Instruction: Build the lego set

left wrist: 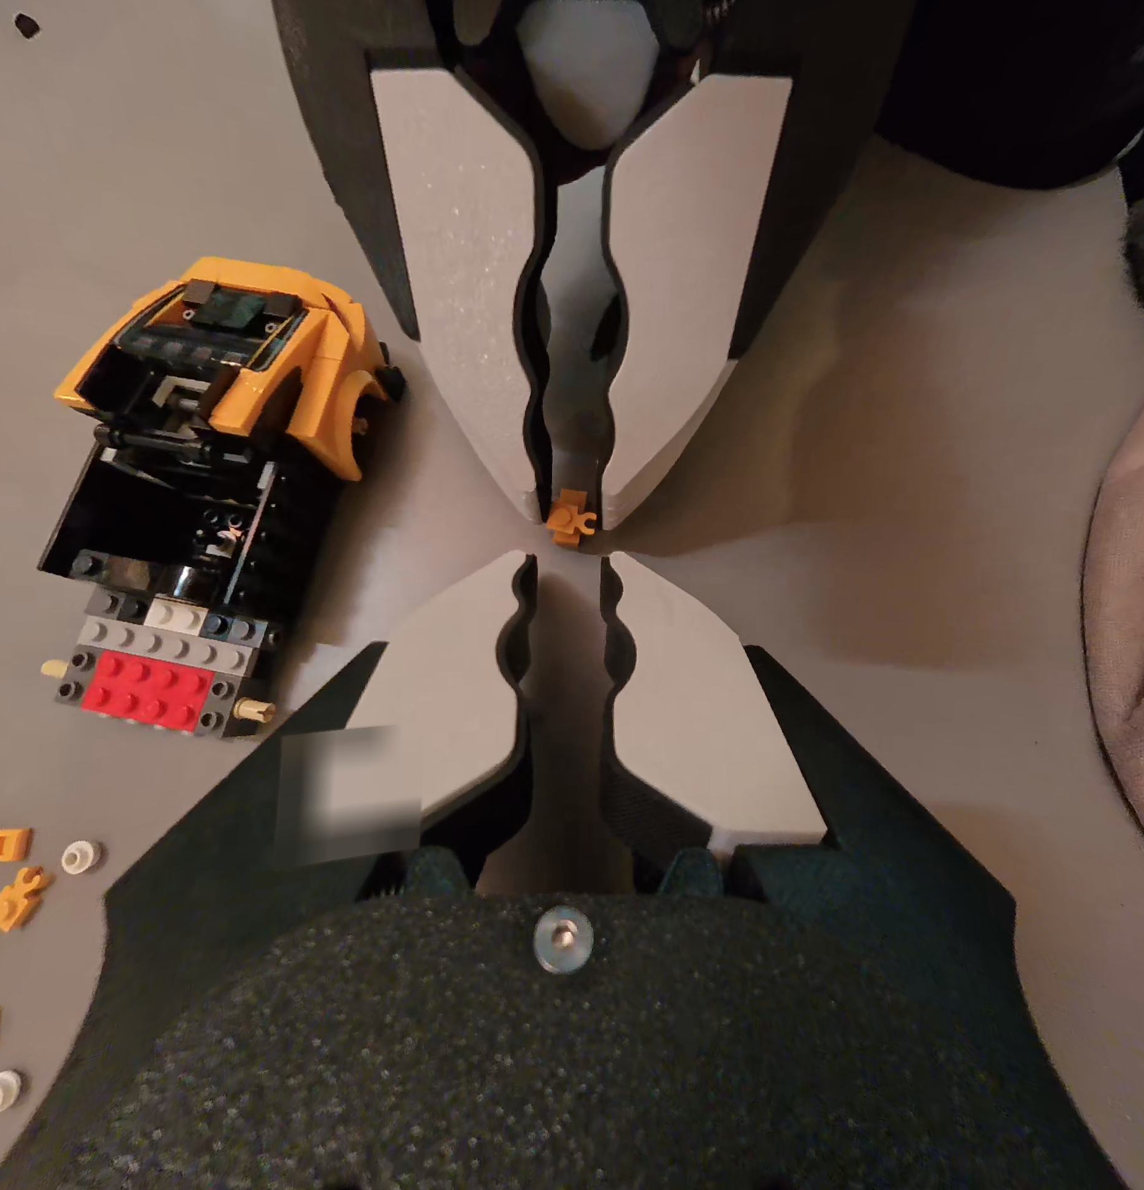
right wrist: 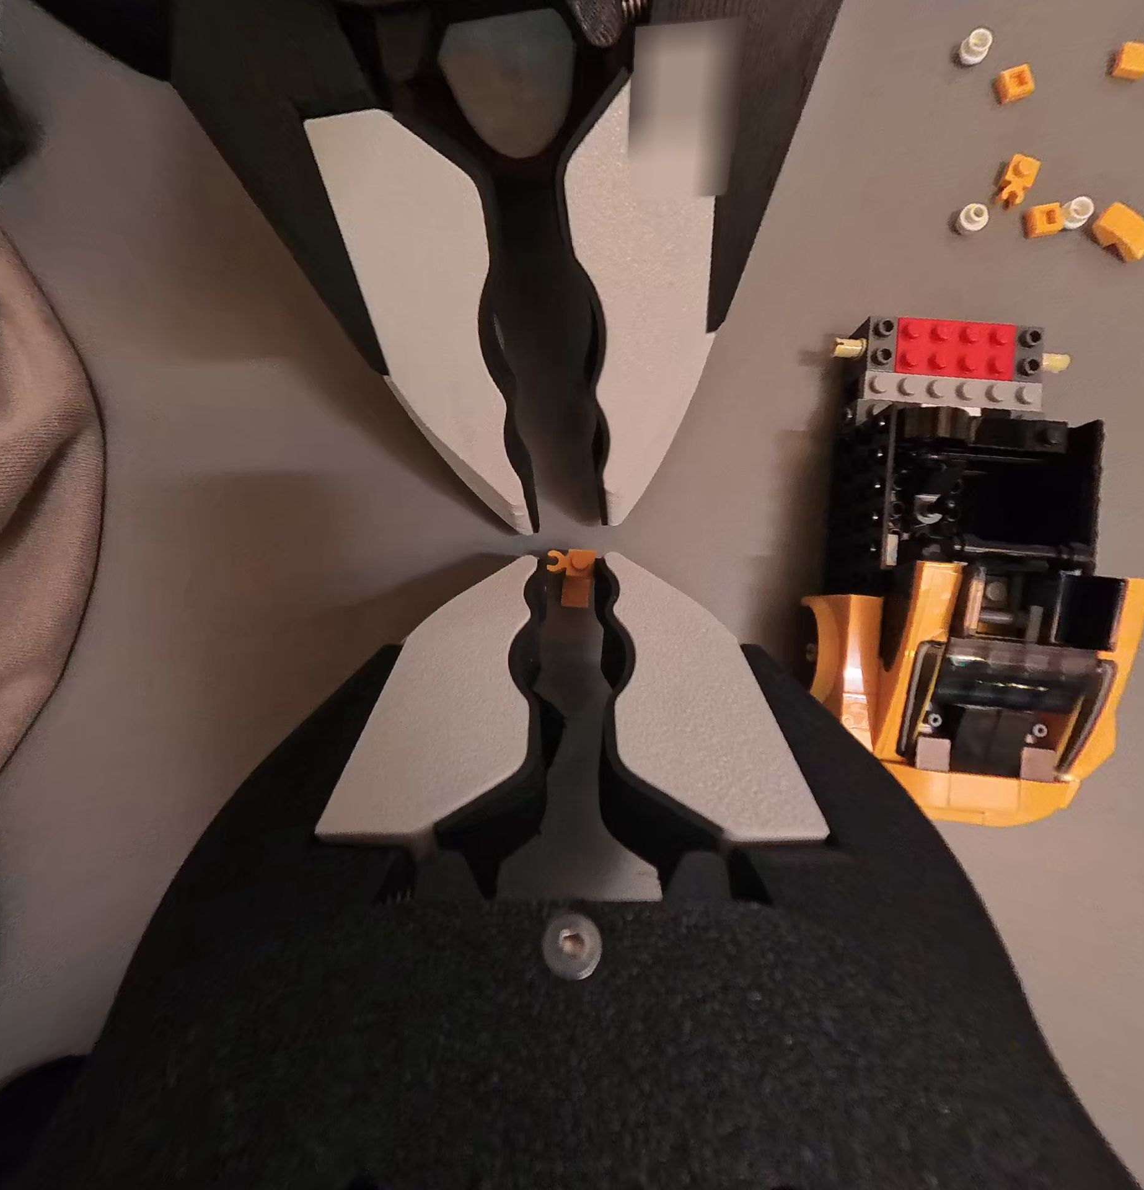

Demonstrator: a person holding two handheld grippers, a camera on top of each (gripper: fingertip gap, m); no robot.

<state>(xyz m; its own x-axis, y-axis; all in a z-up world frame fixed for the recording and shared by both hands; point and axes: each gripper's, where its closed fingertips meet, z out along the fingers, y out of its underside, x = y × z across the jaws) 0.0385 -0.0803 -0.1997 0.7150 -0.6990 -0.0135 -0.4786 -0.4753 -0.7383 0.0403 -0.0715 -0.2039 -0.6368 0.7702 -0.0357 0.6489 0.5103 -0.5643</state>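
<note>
Holding: a small orange plastic clip plate [right wrist: 572,575], pinched at the very tips of my right gripper [right wrist: 572,563], above the flat grey tabletop [left wrist: 878,451].
Right fingers: clamped on the sides of that clip plate; its studded end and open C-shaped clip stick out past the tips.
Left gripper [left wrist: 568,566]: fingers apart with nothing between them, tips pointed nose to nose at my right gripper, just short of the clip plate.
Step in hand (my judgement): a tip-to-tip handover or regrip of the clip plate, before it goes onto the model.
Model: a half-built orange and black brick car [right wrist: 968,566] with a red studded plate [right wrist: 956,351] at one end, lying on the tabletop well to the side of both grippers and untouched.
Spare parts: loose orange pieces and small white round studs [right wrist: 1059,148] lying on the tabletop beyond the car's red end.
Next move calls for: my left tips closing squarely on the exposed end, without crushing the clip, before my right lets go.
Risk: so tiny a piece may twist or drop.
</note>
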